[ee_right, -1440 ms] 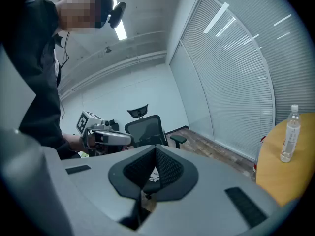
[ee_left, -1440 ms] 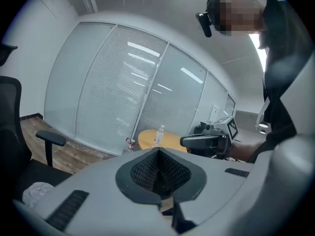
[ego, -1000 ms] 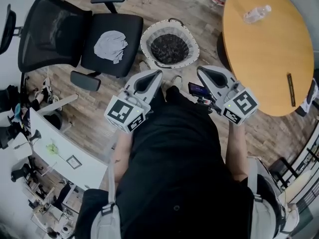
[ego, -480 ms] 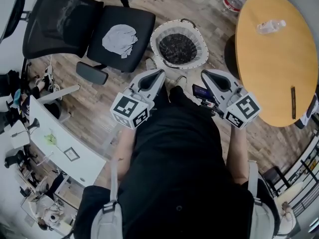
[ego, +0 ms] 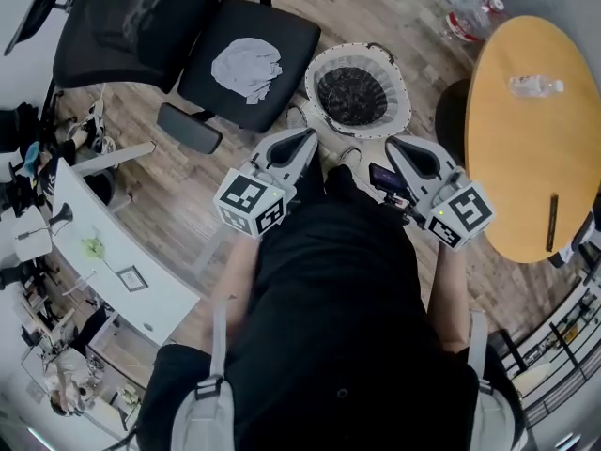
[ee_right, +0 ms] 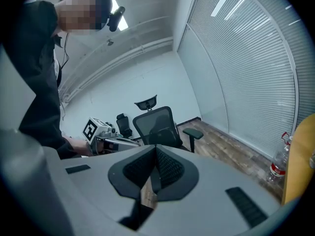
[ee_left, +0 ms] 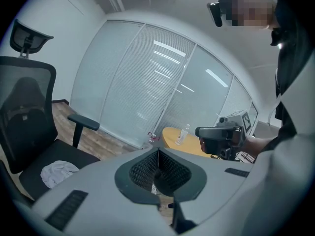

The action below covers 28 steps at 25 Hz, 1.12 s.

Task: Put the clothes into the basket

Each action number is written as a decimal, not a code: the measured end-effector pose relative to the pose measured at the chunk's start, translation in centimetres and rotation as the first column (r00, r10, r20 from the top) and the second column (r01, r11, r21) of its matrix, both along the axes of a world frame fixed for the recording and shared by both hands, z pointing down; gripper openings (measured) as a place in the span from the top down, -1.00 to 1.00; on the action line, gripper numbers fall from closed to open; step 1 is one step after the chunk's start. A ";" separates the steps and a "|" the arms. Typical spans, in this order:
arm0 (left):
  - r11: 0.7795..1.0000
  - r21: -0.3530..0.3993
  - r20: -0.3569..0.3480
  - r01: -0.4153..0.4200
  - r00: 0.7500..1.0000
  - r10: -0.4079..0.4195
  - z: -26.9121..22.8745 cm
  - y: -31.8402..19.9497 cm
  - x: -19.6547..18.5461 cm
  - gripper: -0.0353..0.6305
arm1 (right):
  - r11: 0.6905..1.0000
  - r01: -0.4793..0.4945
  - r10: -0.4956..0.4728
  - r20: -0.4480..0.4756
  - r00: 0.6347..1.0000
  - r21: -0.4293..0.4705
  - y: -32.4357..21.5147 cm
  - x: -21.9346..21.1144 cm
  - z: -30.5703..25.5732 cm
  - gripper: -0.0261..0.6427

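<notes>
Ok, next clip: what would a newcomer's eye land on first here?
A crumpled light grey garment lies on the seat of the black mesh office chair, upper left in the head view. Just right of it, on the wood floor, stands a round white basket with a dark inside. The left gripper and right gripper are shut and empty in front of the person, pointing toward the basket.

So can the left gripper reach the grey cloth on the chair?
Probably yes. The grey cloth lies uncovered on the chair seat, with nothing standing between it and the left gripper. Its jaws are shut, so they must open first.
</notes>
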<state>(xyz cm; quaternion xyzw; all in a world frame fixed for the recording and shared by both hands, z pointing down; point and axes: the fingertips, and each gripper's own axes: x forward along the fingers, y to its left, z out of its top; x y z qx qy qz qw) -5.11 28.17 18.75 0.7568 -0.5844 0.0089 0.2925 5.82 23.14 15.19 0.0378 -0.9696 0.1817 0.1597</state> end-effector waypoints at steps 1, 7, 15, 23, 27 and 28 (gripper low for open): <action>1.000 -0.005 0.000 0.004 1.000 -0.004 0.2 -0.1 -0.5 0.86 | 1.000 0.005 -0.005 -0.002 1.000 -0.003 -0.1 -0.5 0.1 0.87; 0.999 -0.039 -0.002 0.033 0.999 -0.033 1.7 -0.6 -4.3 0.86 | 0.999 0.029 -0.029 -0.022 0.999 -0.015 -0.8 -3.9 0.3 0.87; 0.993 -0.084 -0.002 0.078 0.997 -0.078 4.4 -1.2 -10.0 0.86 | 0.997 0.065 -0.066 -0.060 0.996 -0.031 -1.4 -8.4 0.7 0.87; 0.986 -0.136 -0.013 0.098 0.995 -0.100 8.6 -1.7 -16.1 0.85 | 0.995 0.091 -0.096 -0.118 0.988 -0.045 -1.8 -13.3 1.5 0.87; 0.982 -0.167 -0.023 0.086 0.996 -0.091 10.9 -2.2 -19.1 0.78 | 0.995 0.079 -0.087 -0.150 0.985 -0.060 -2.1 -15.5 2.0 0.87; 0.981 -0.176 -0.024 0.081 0.996 -0.087 11.5 -2.3 -19.8 0.73 | 0.995 0.073 -0.083 -0.157 0.984 -0.066 -2.2 -16.0 2.1 0.87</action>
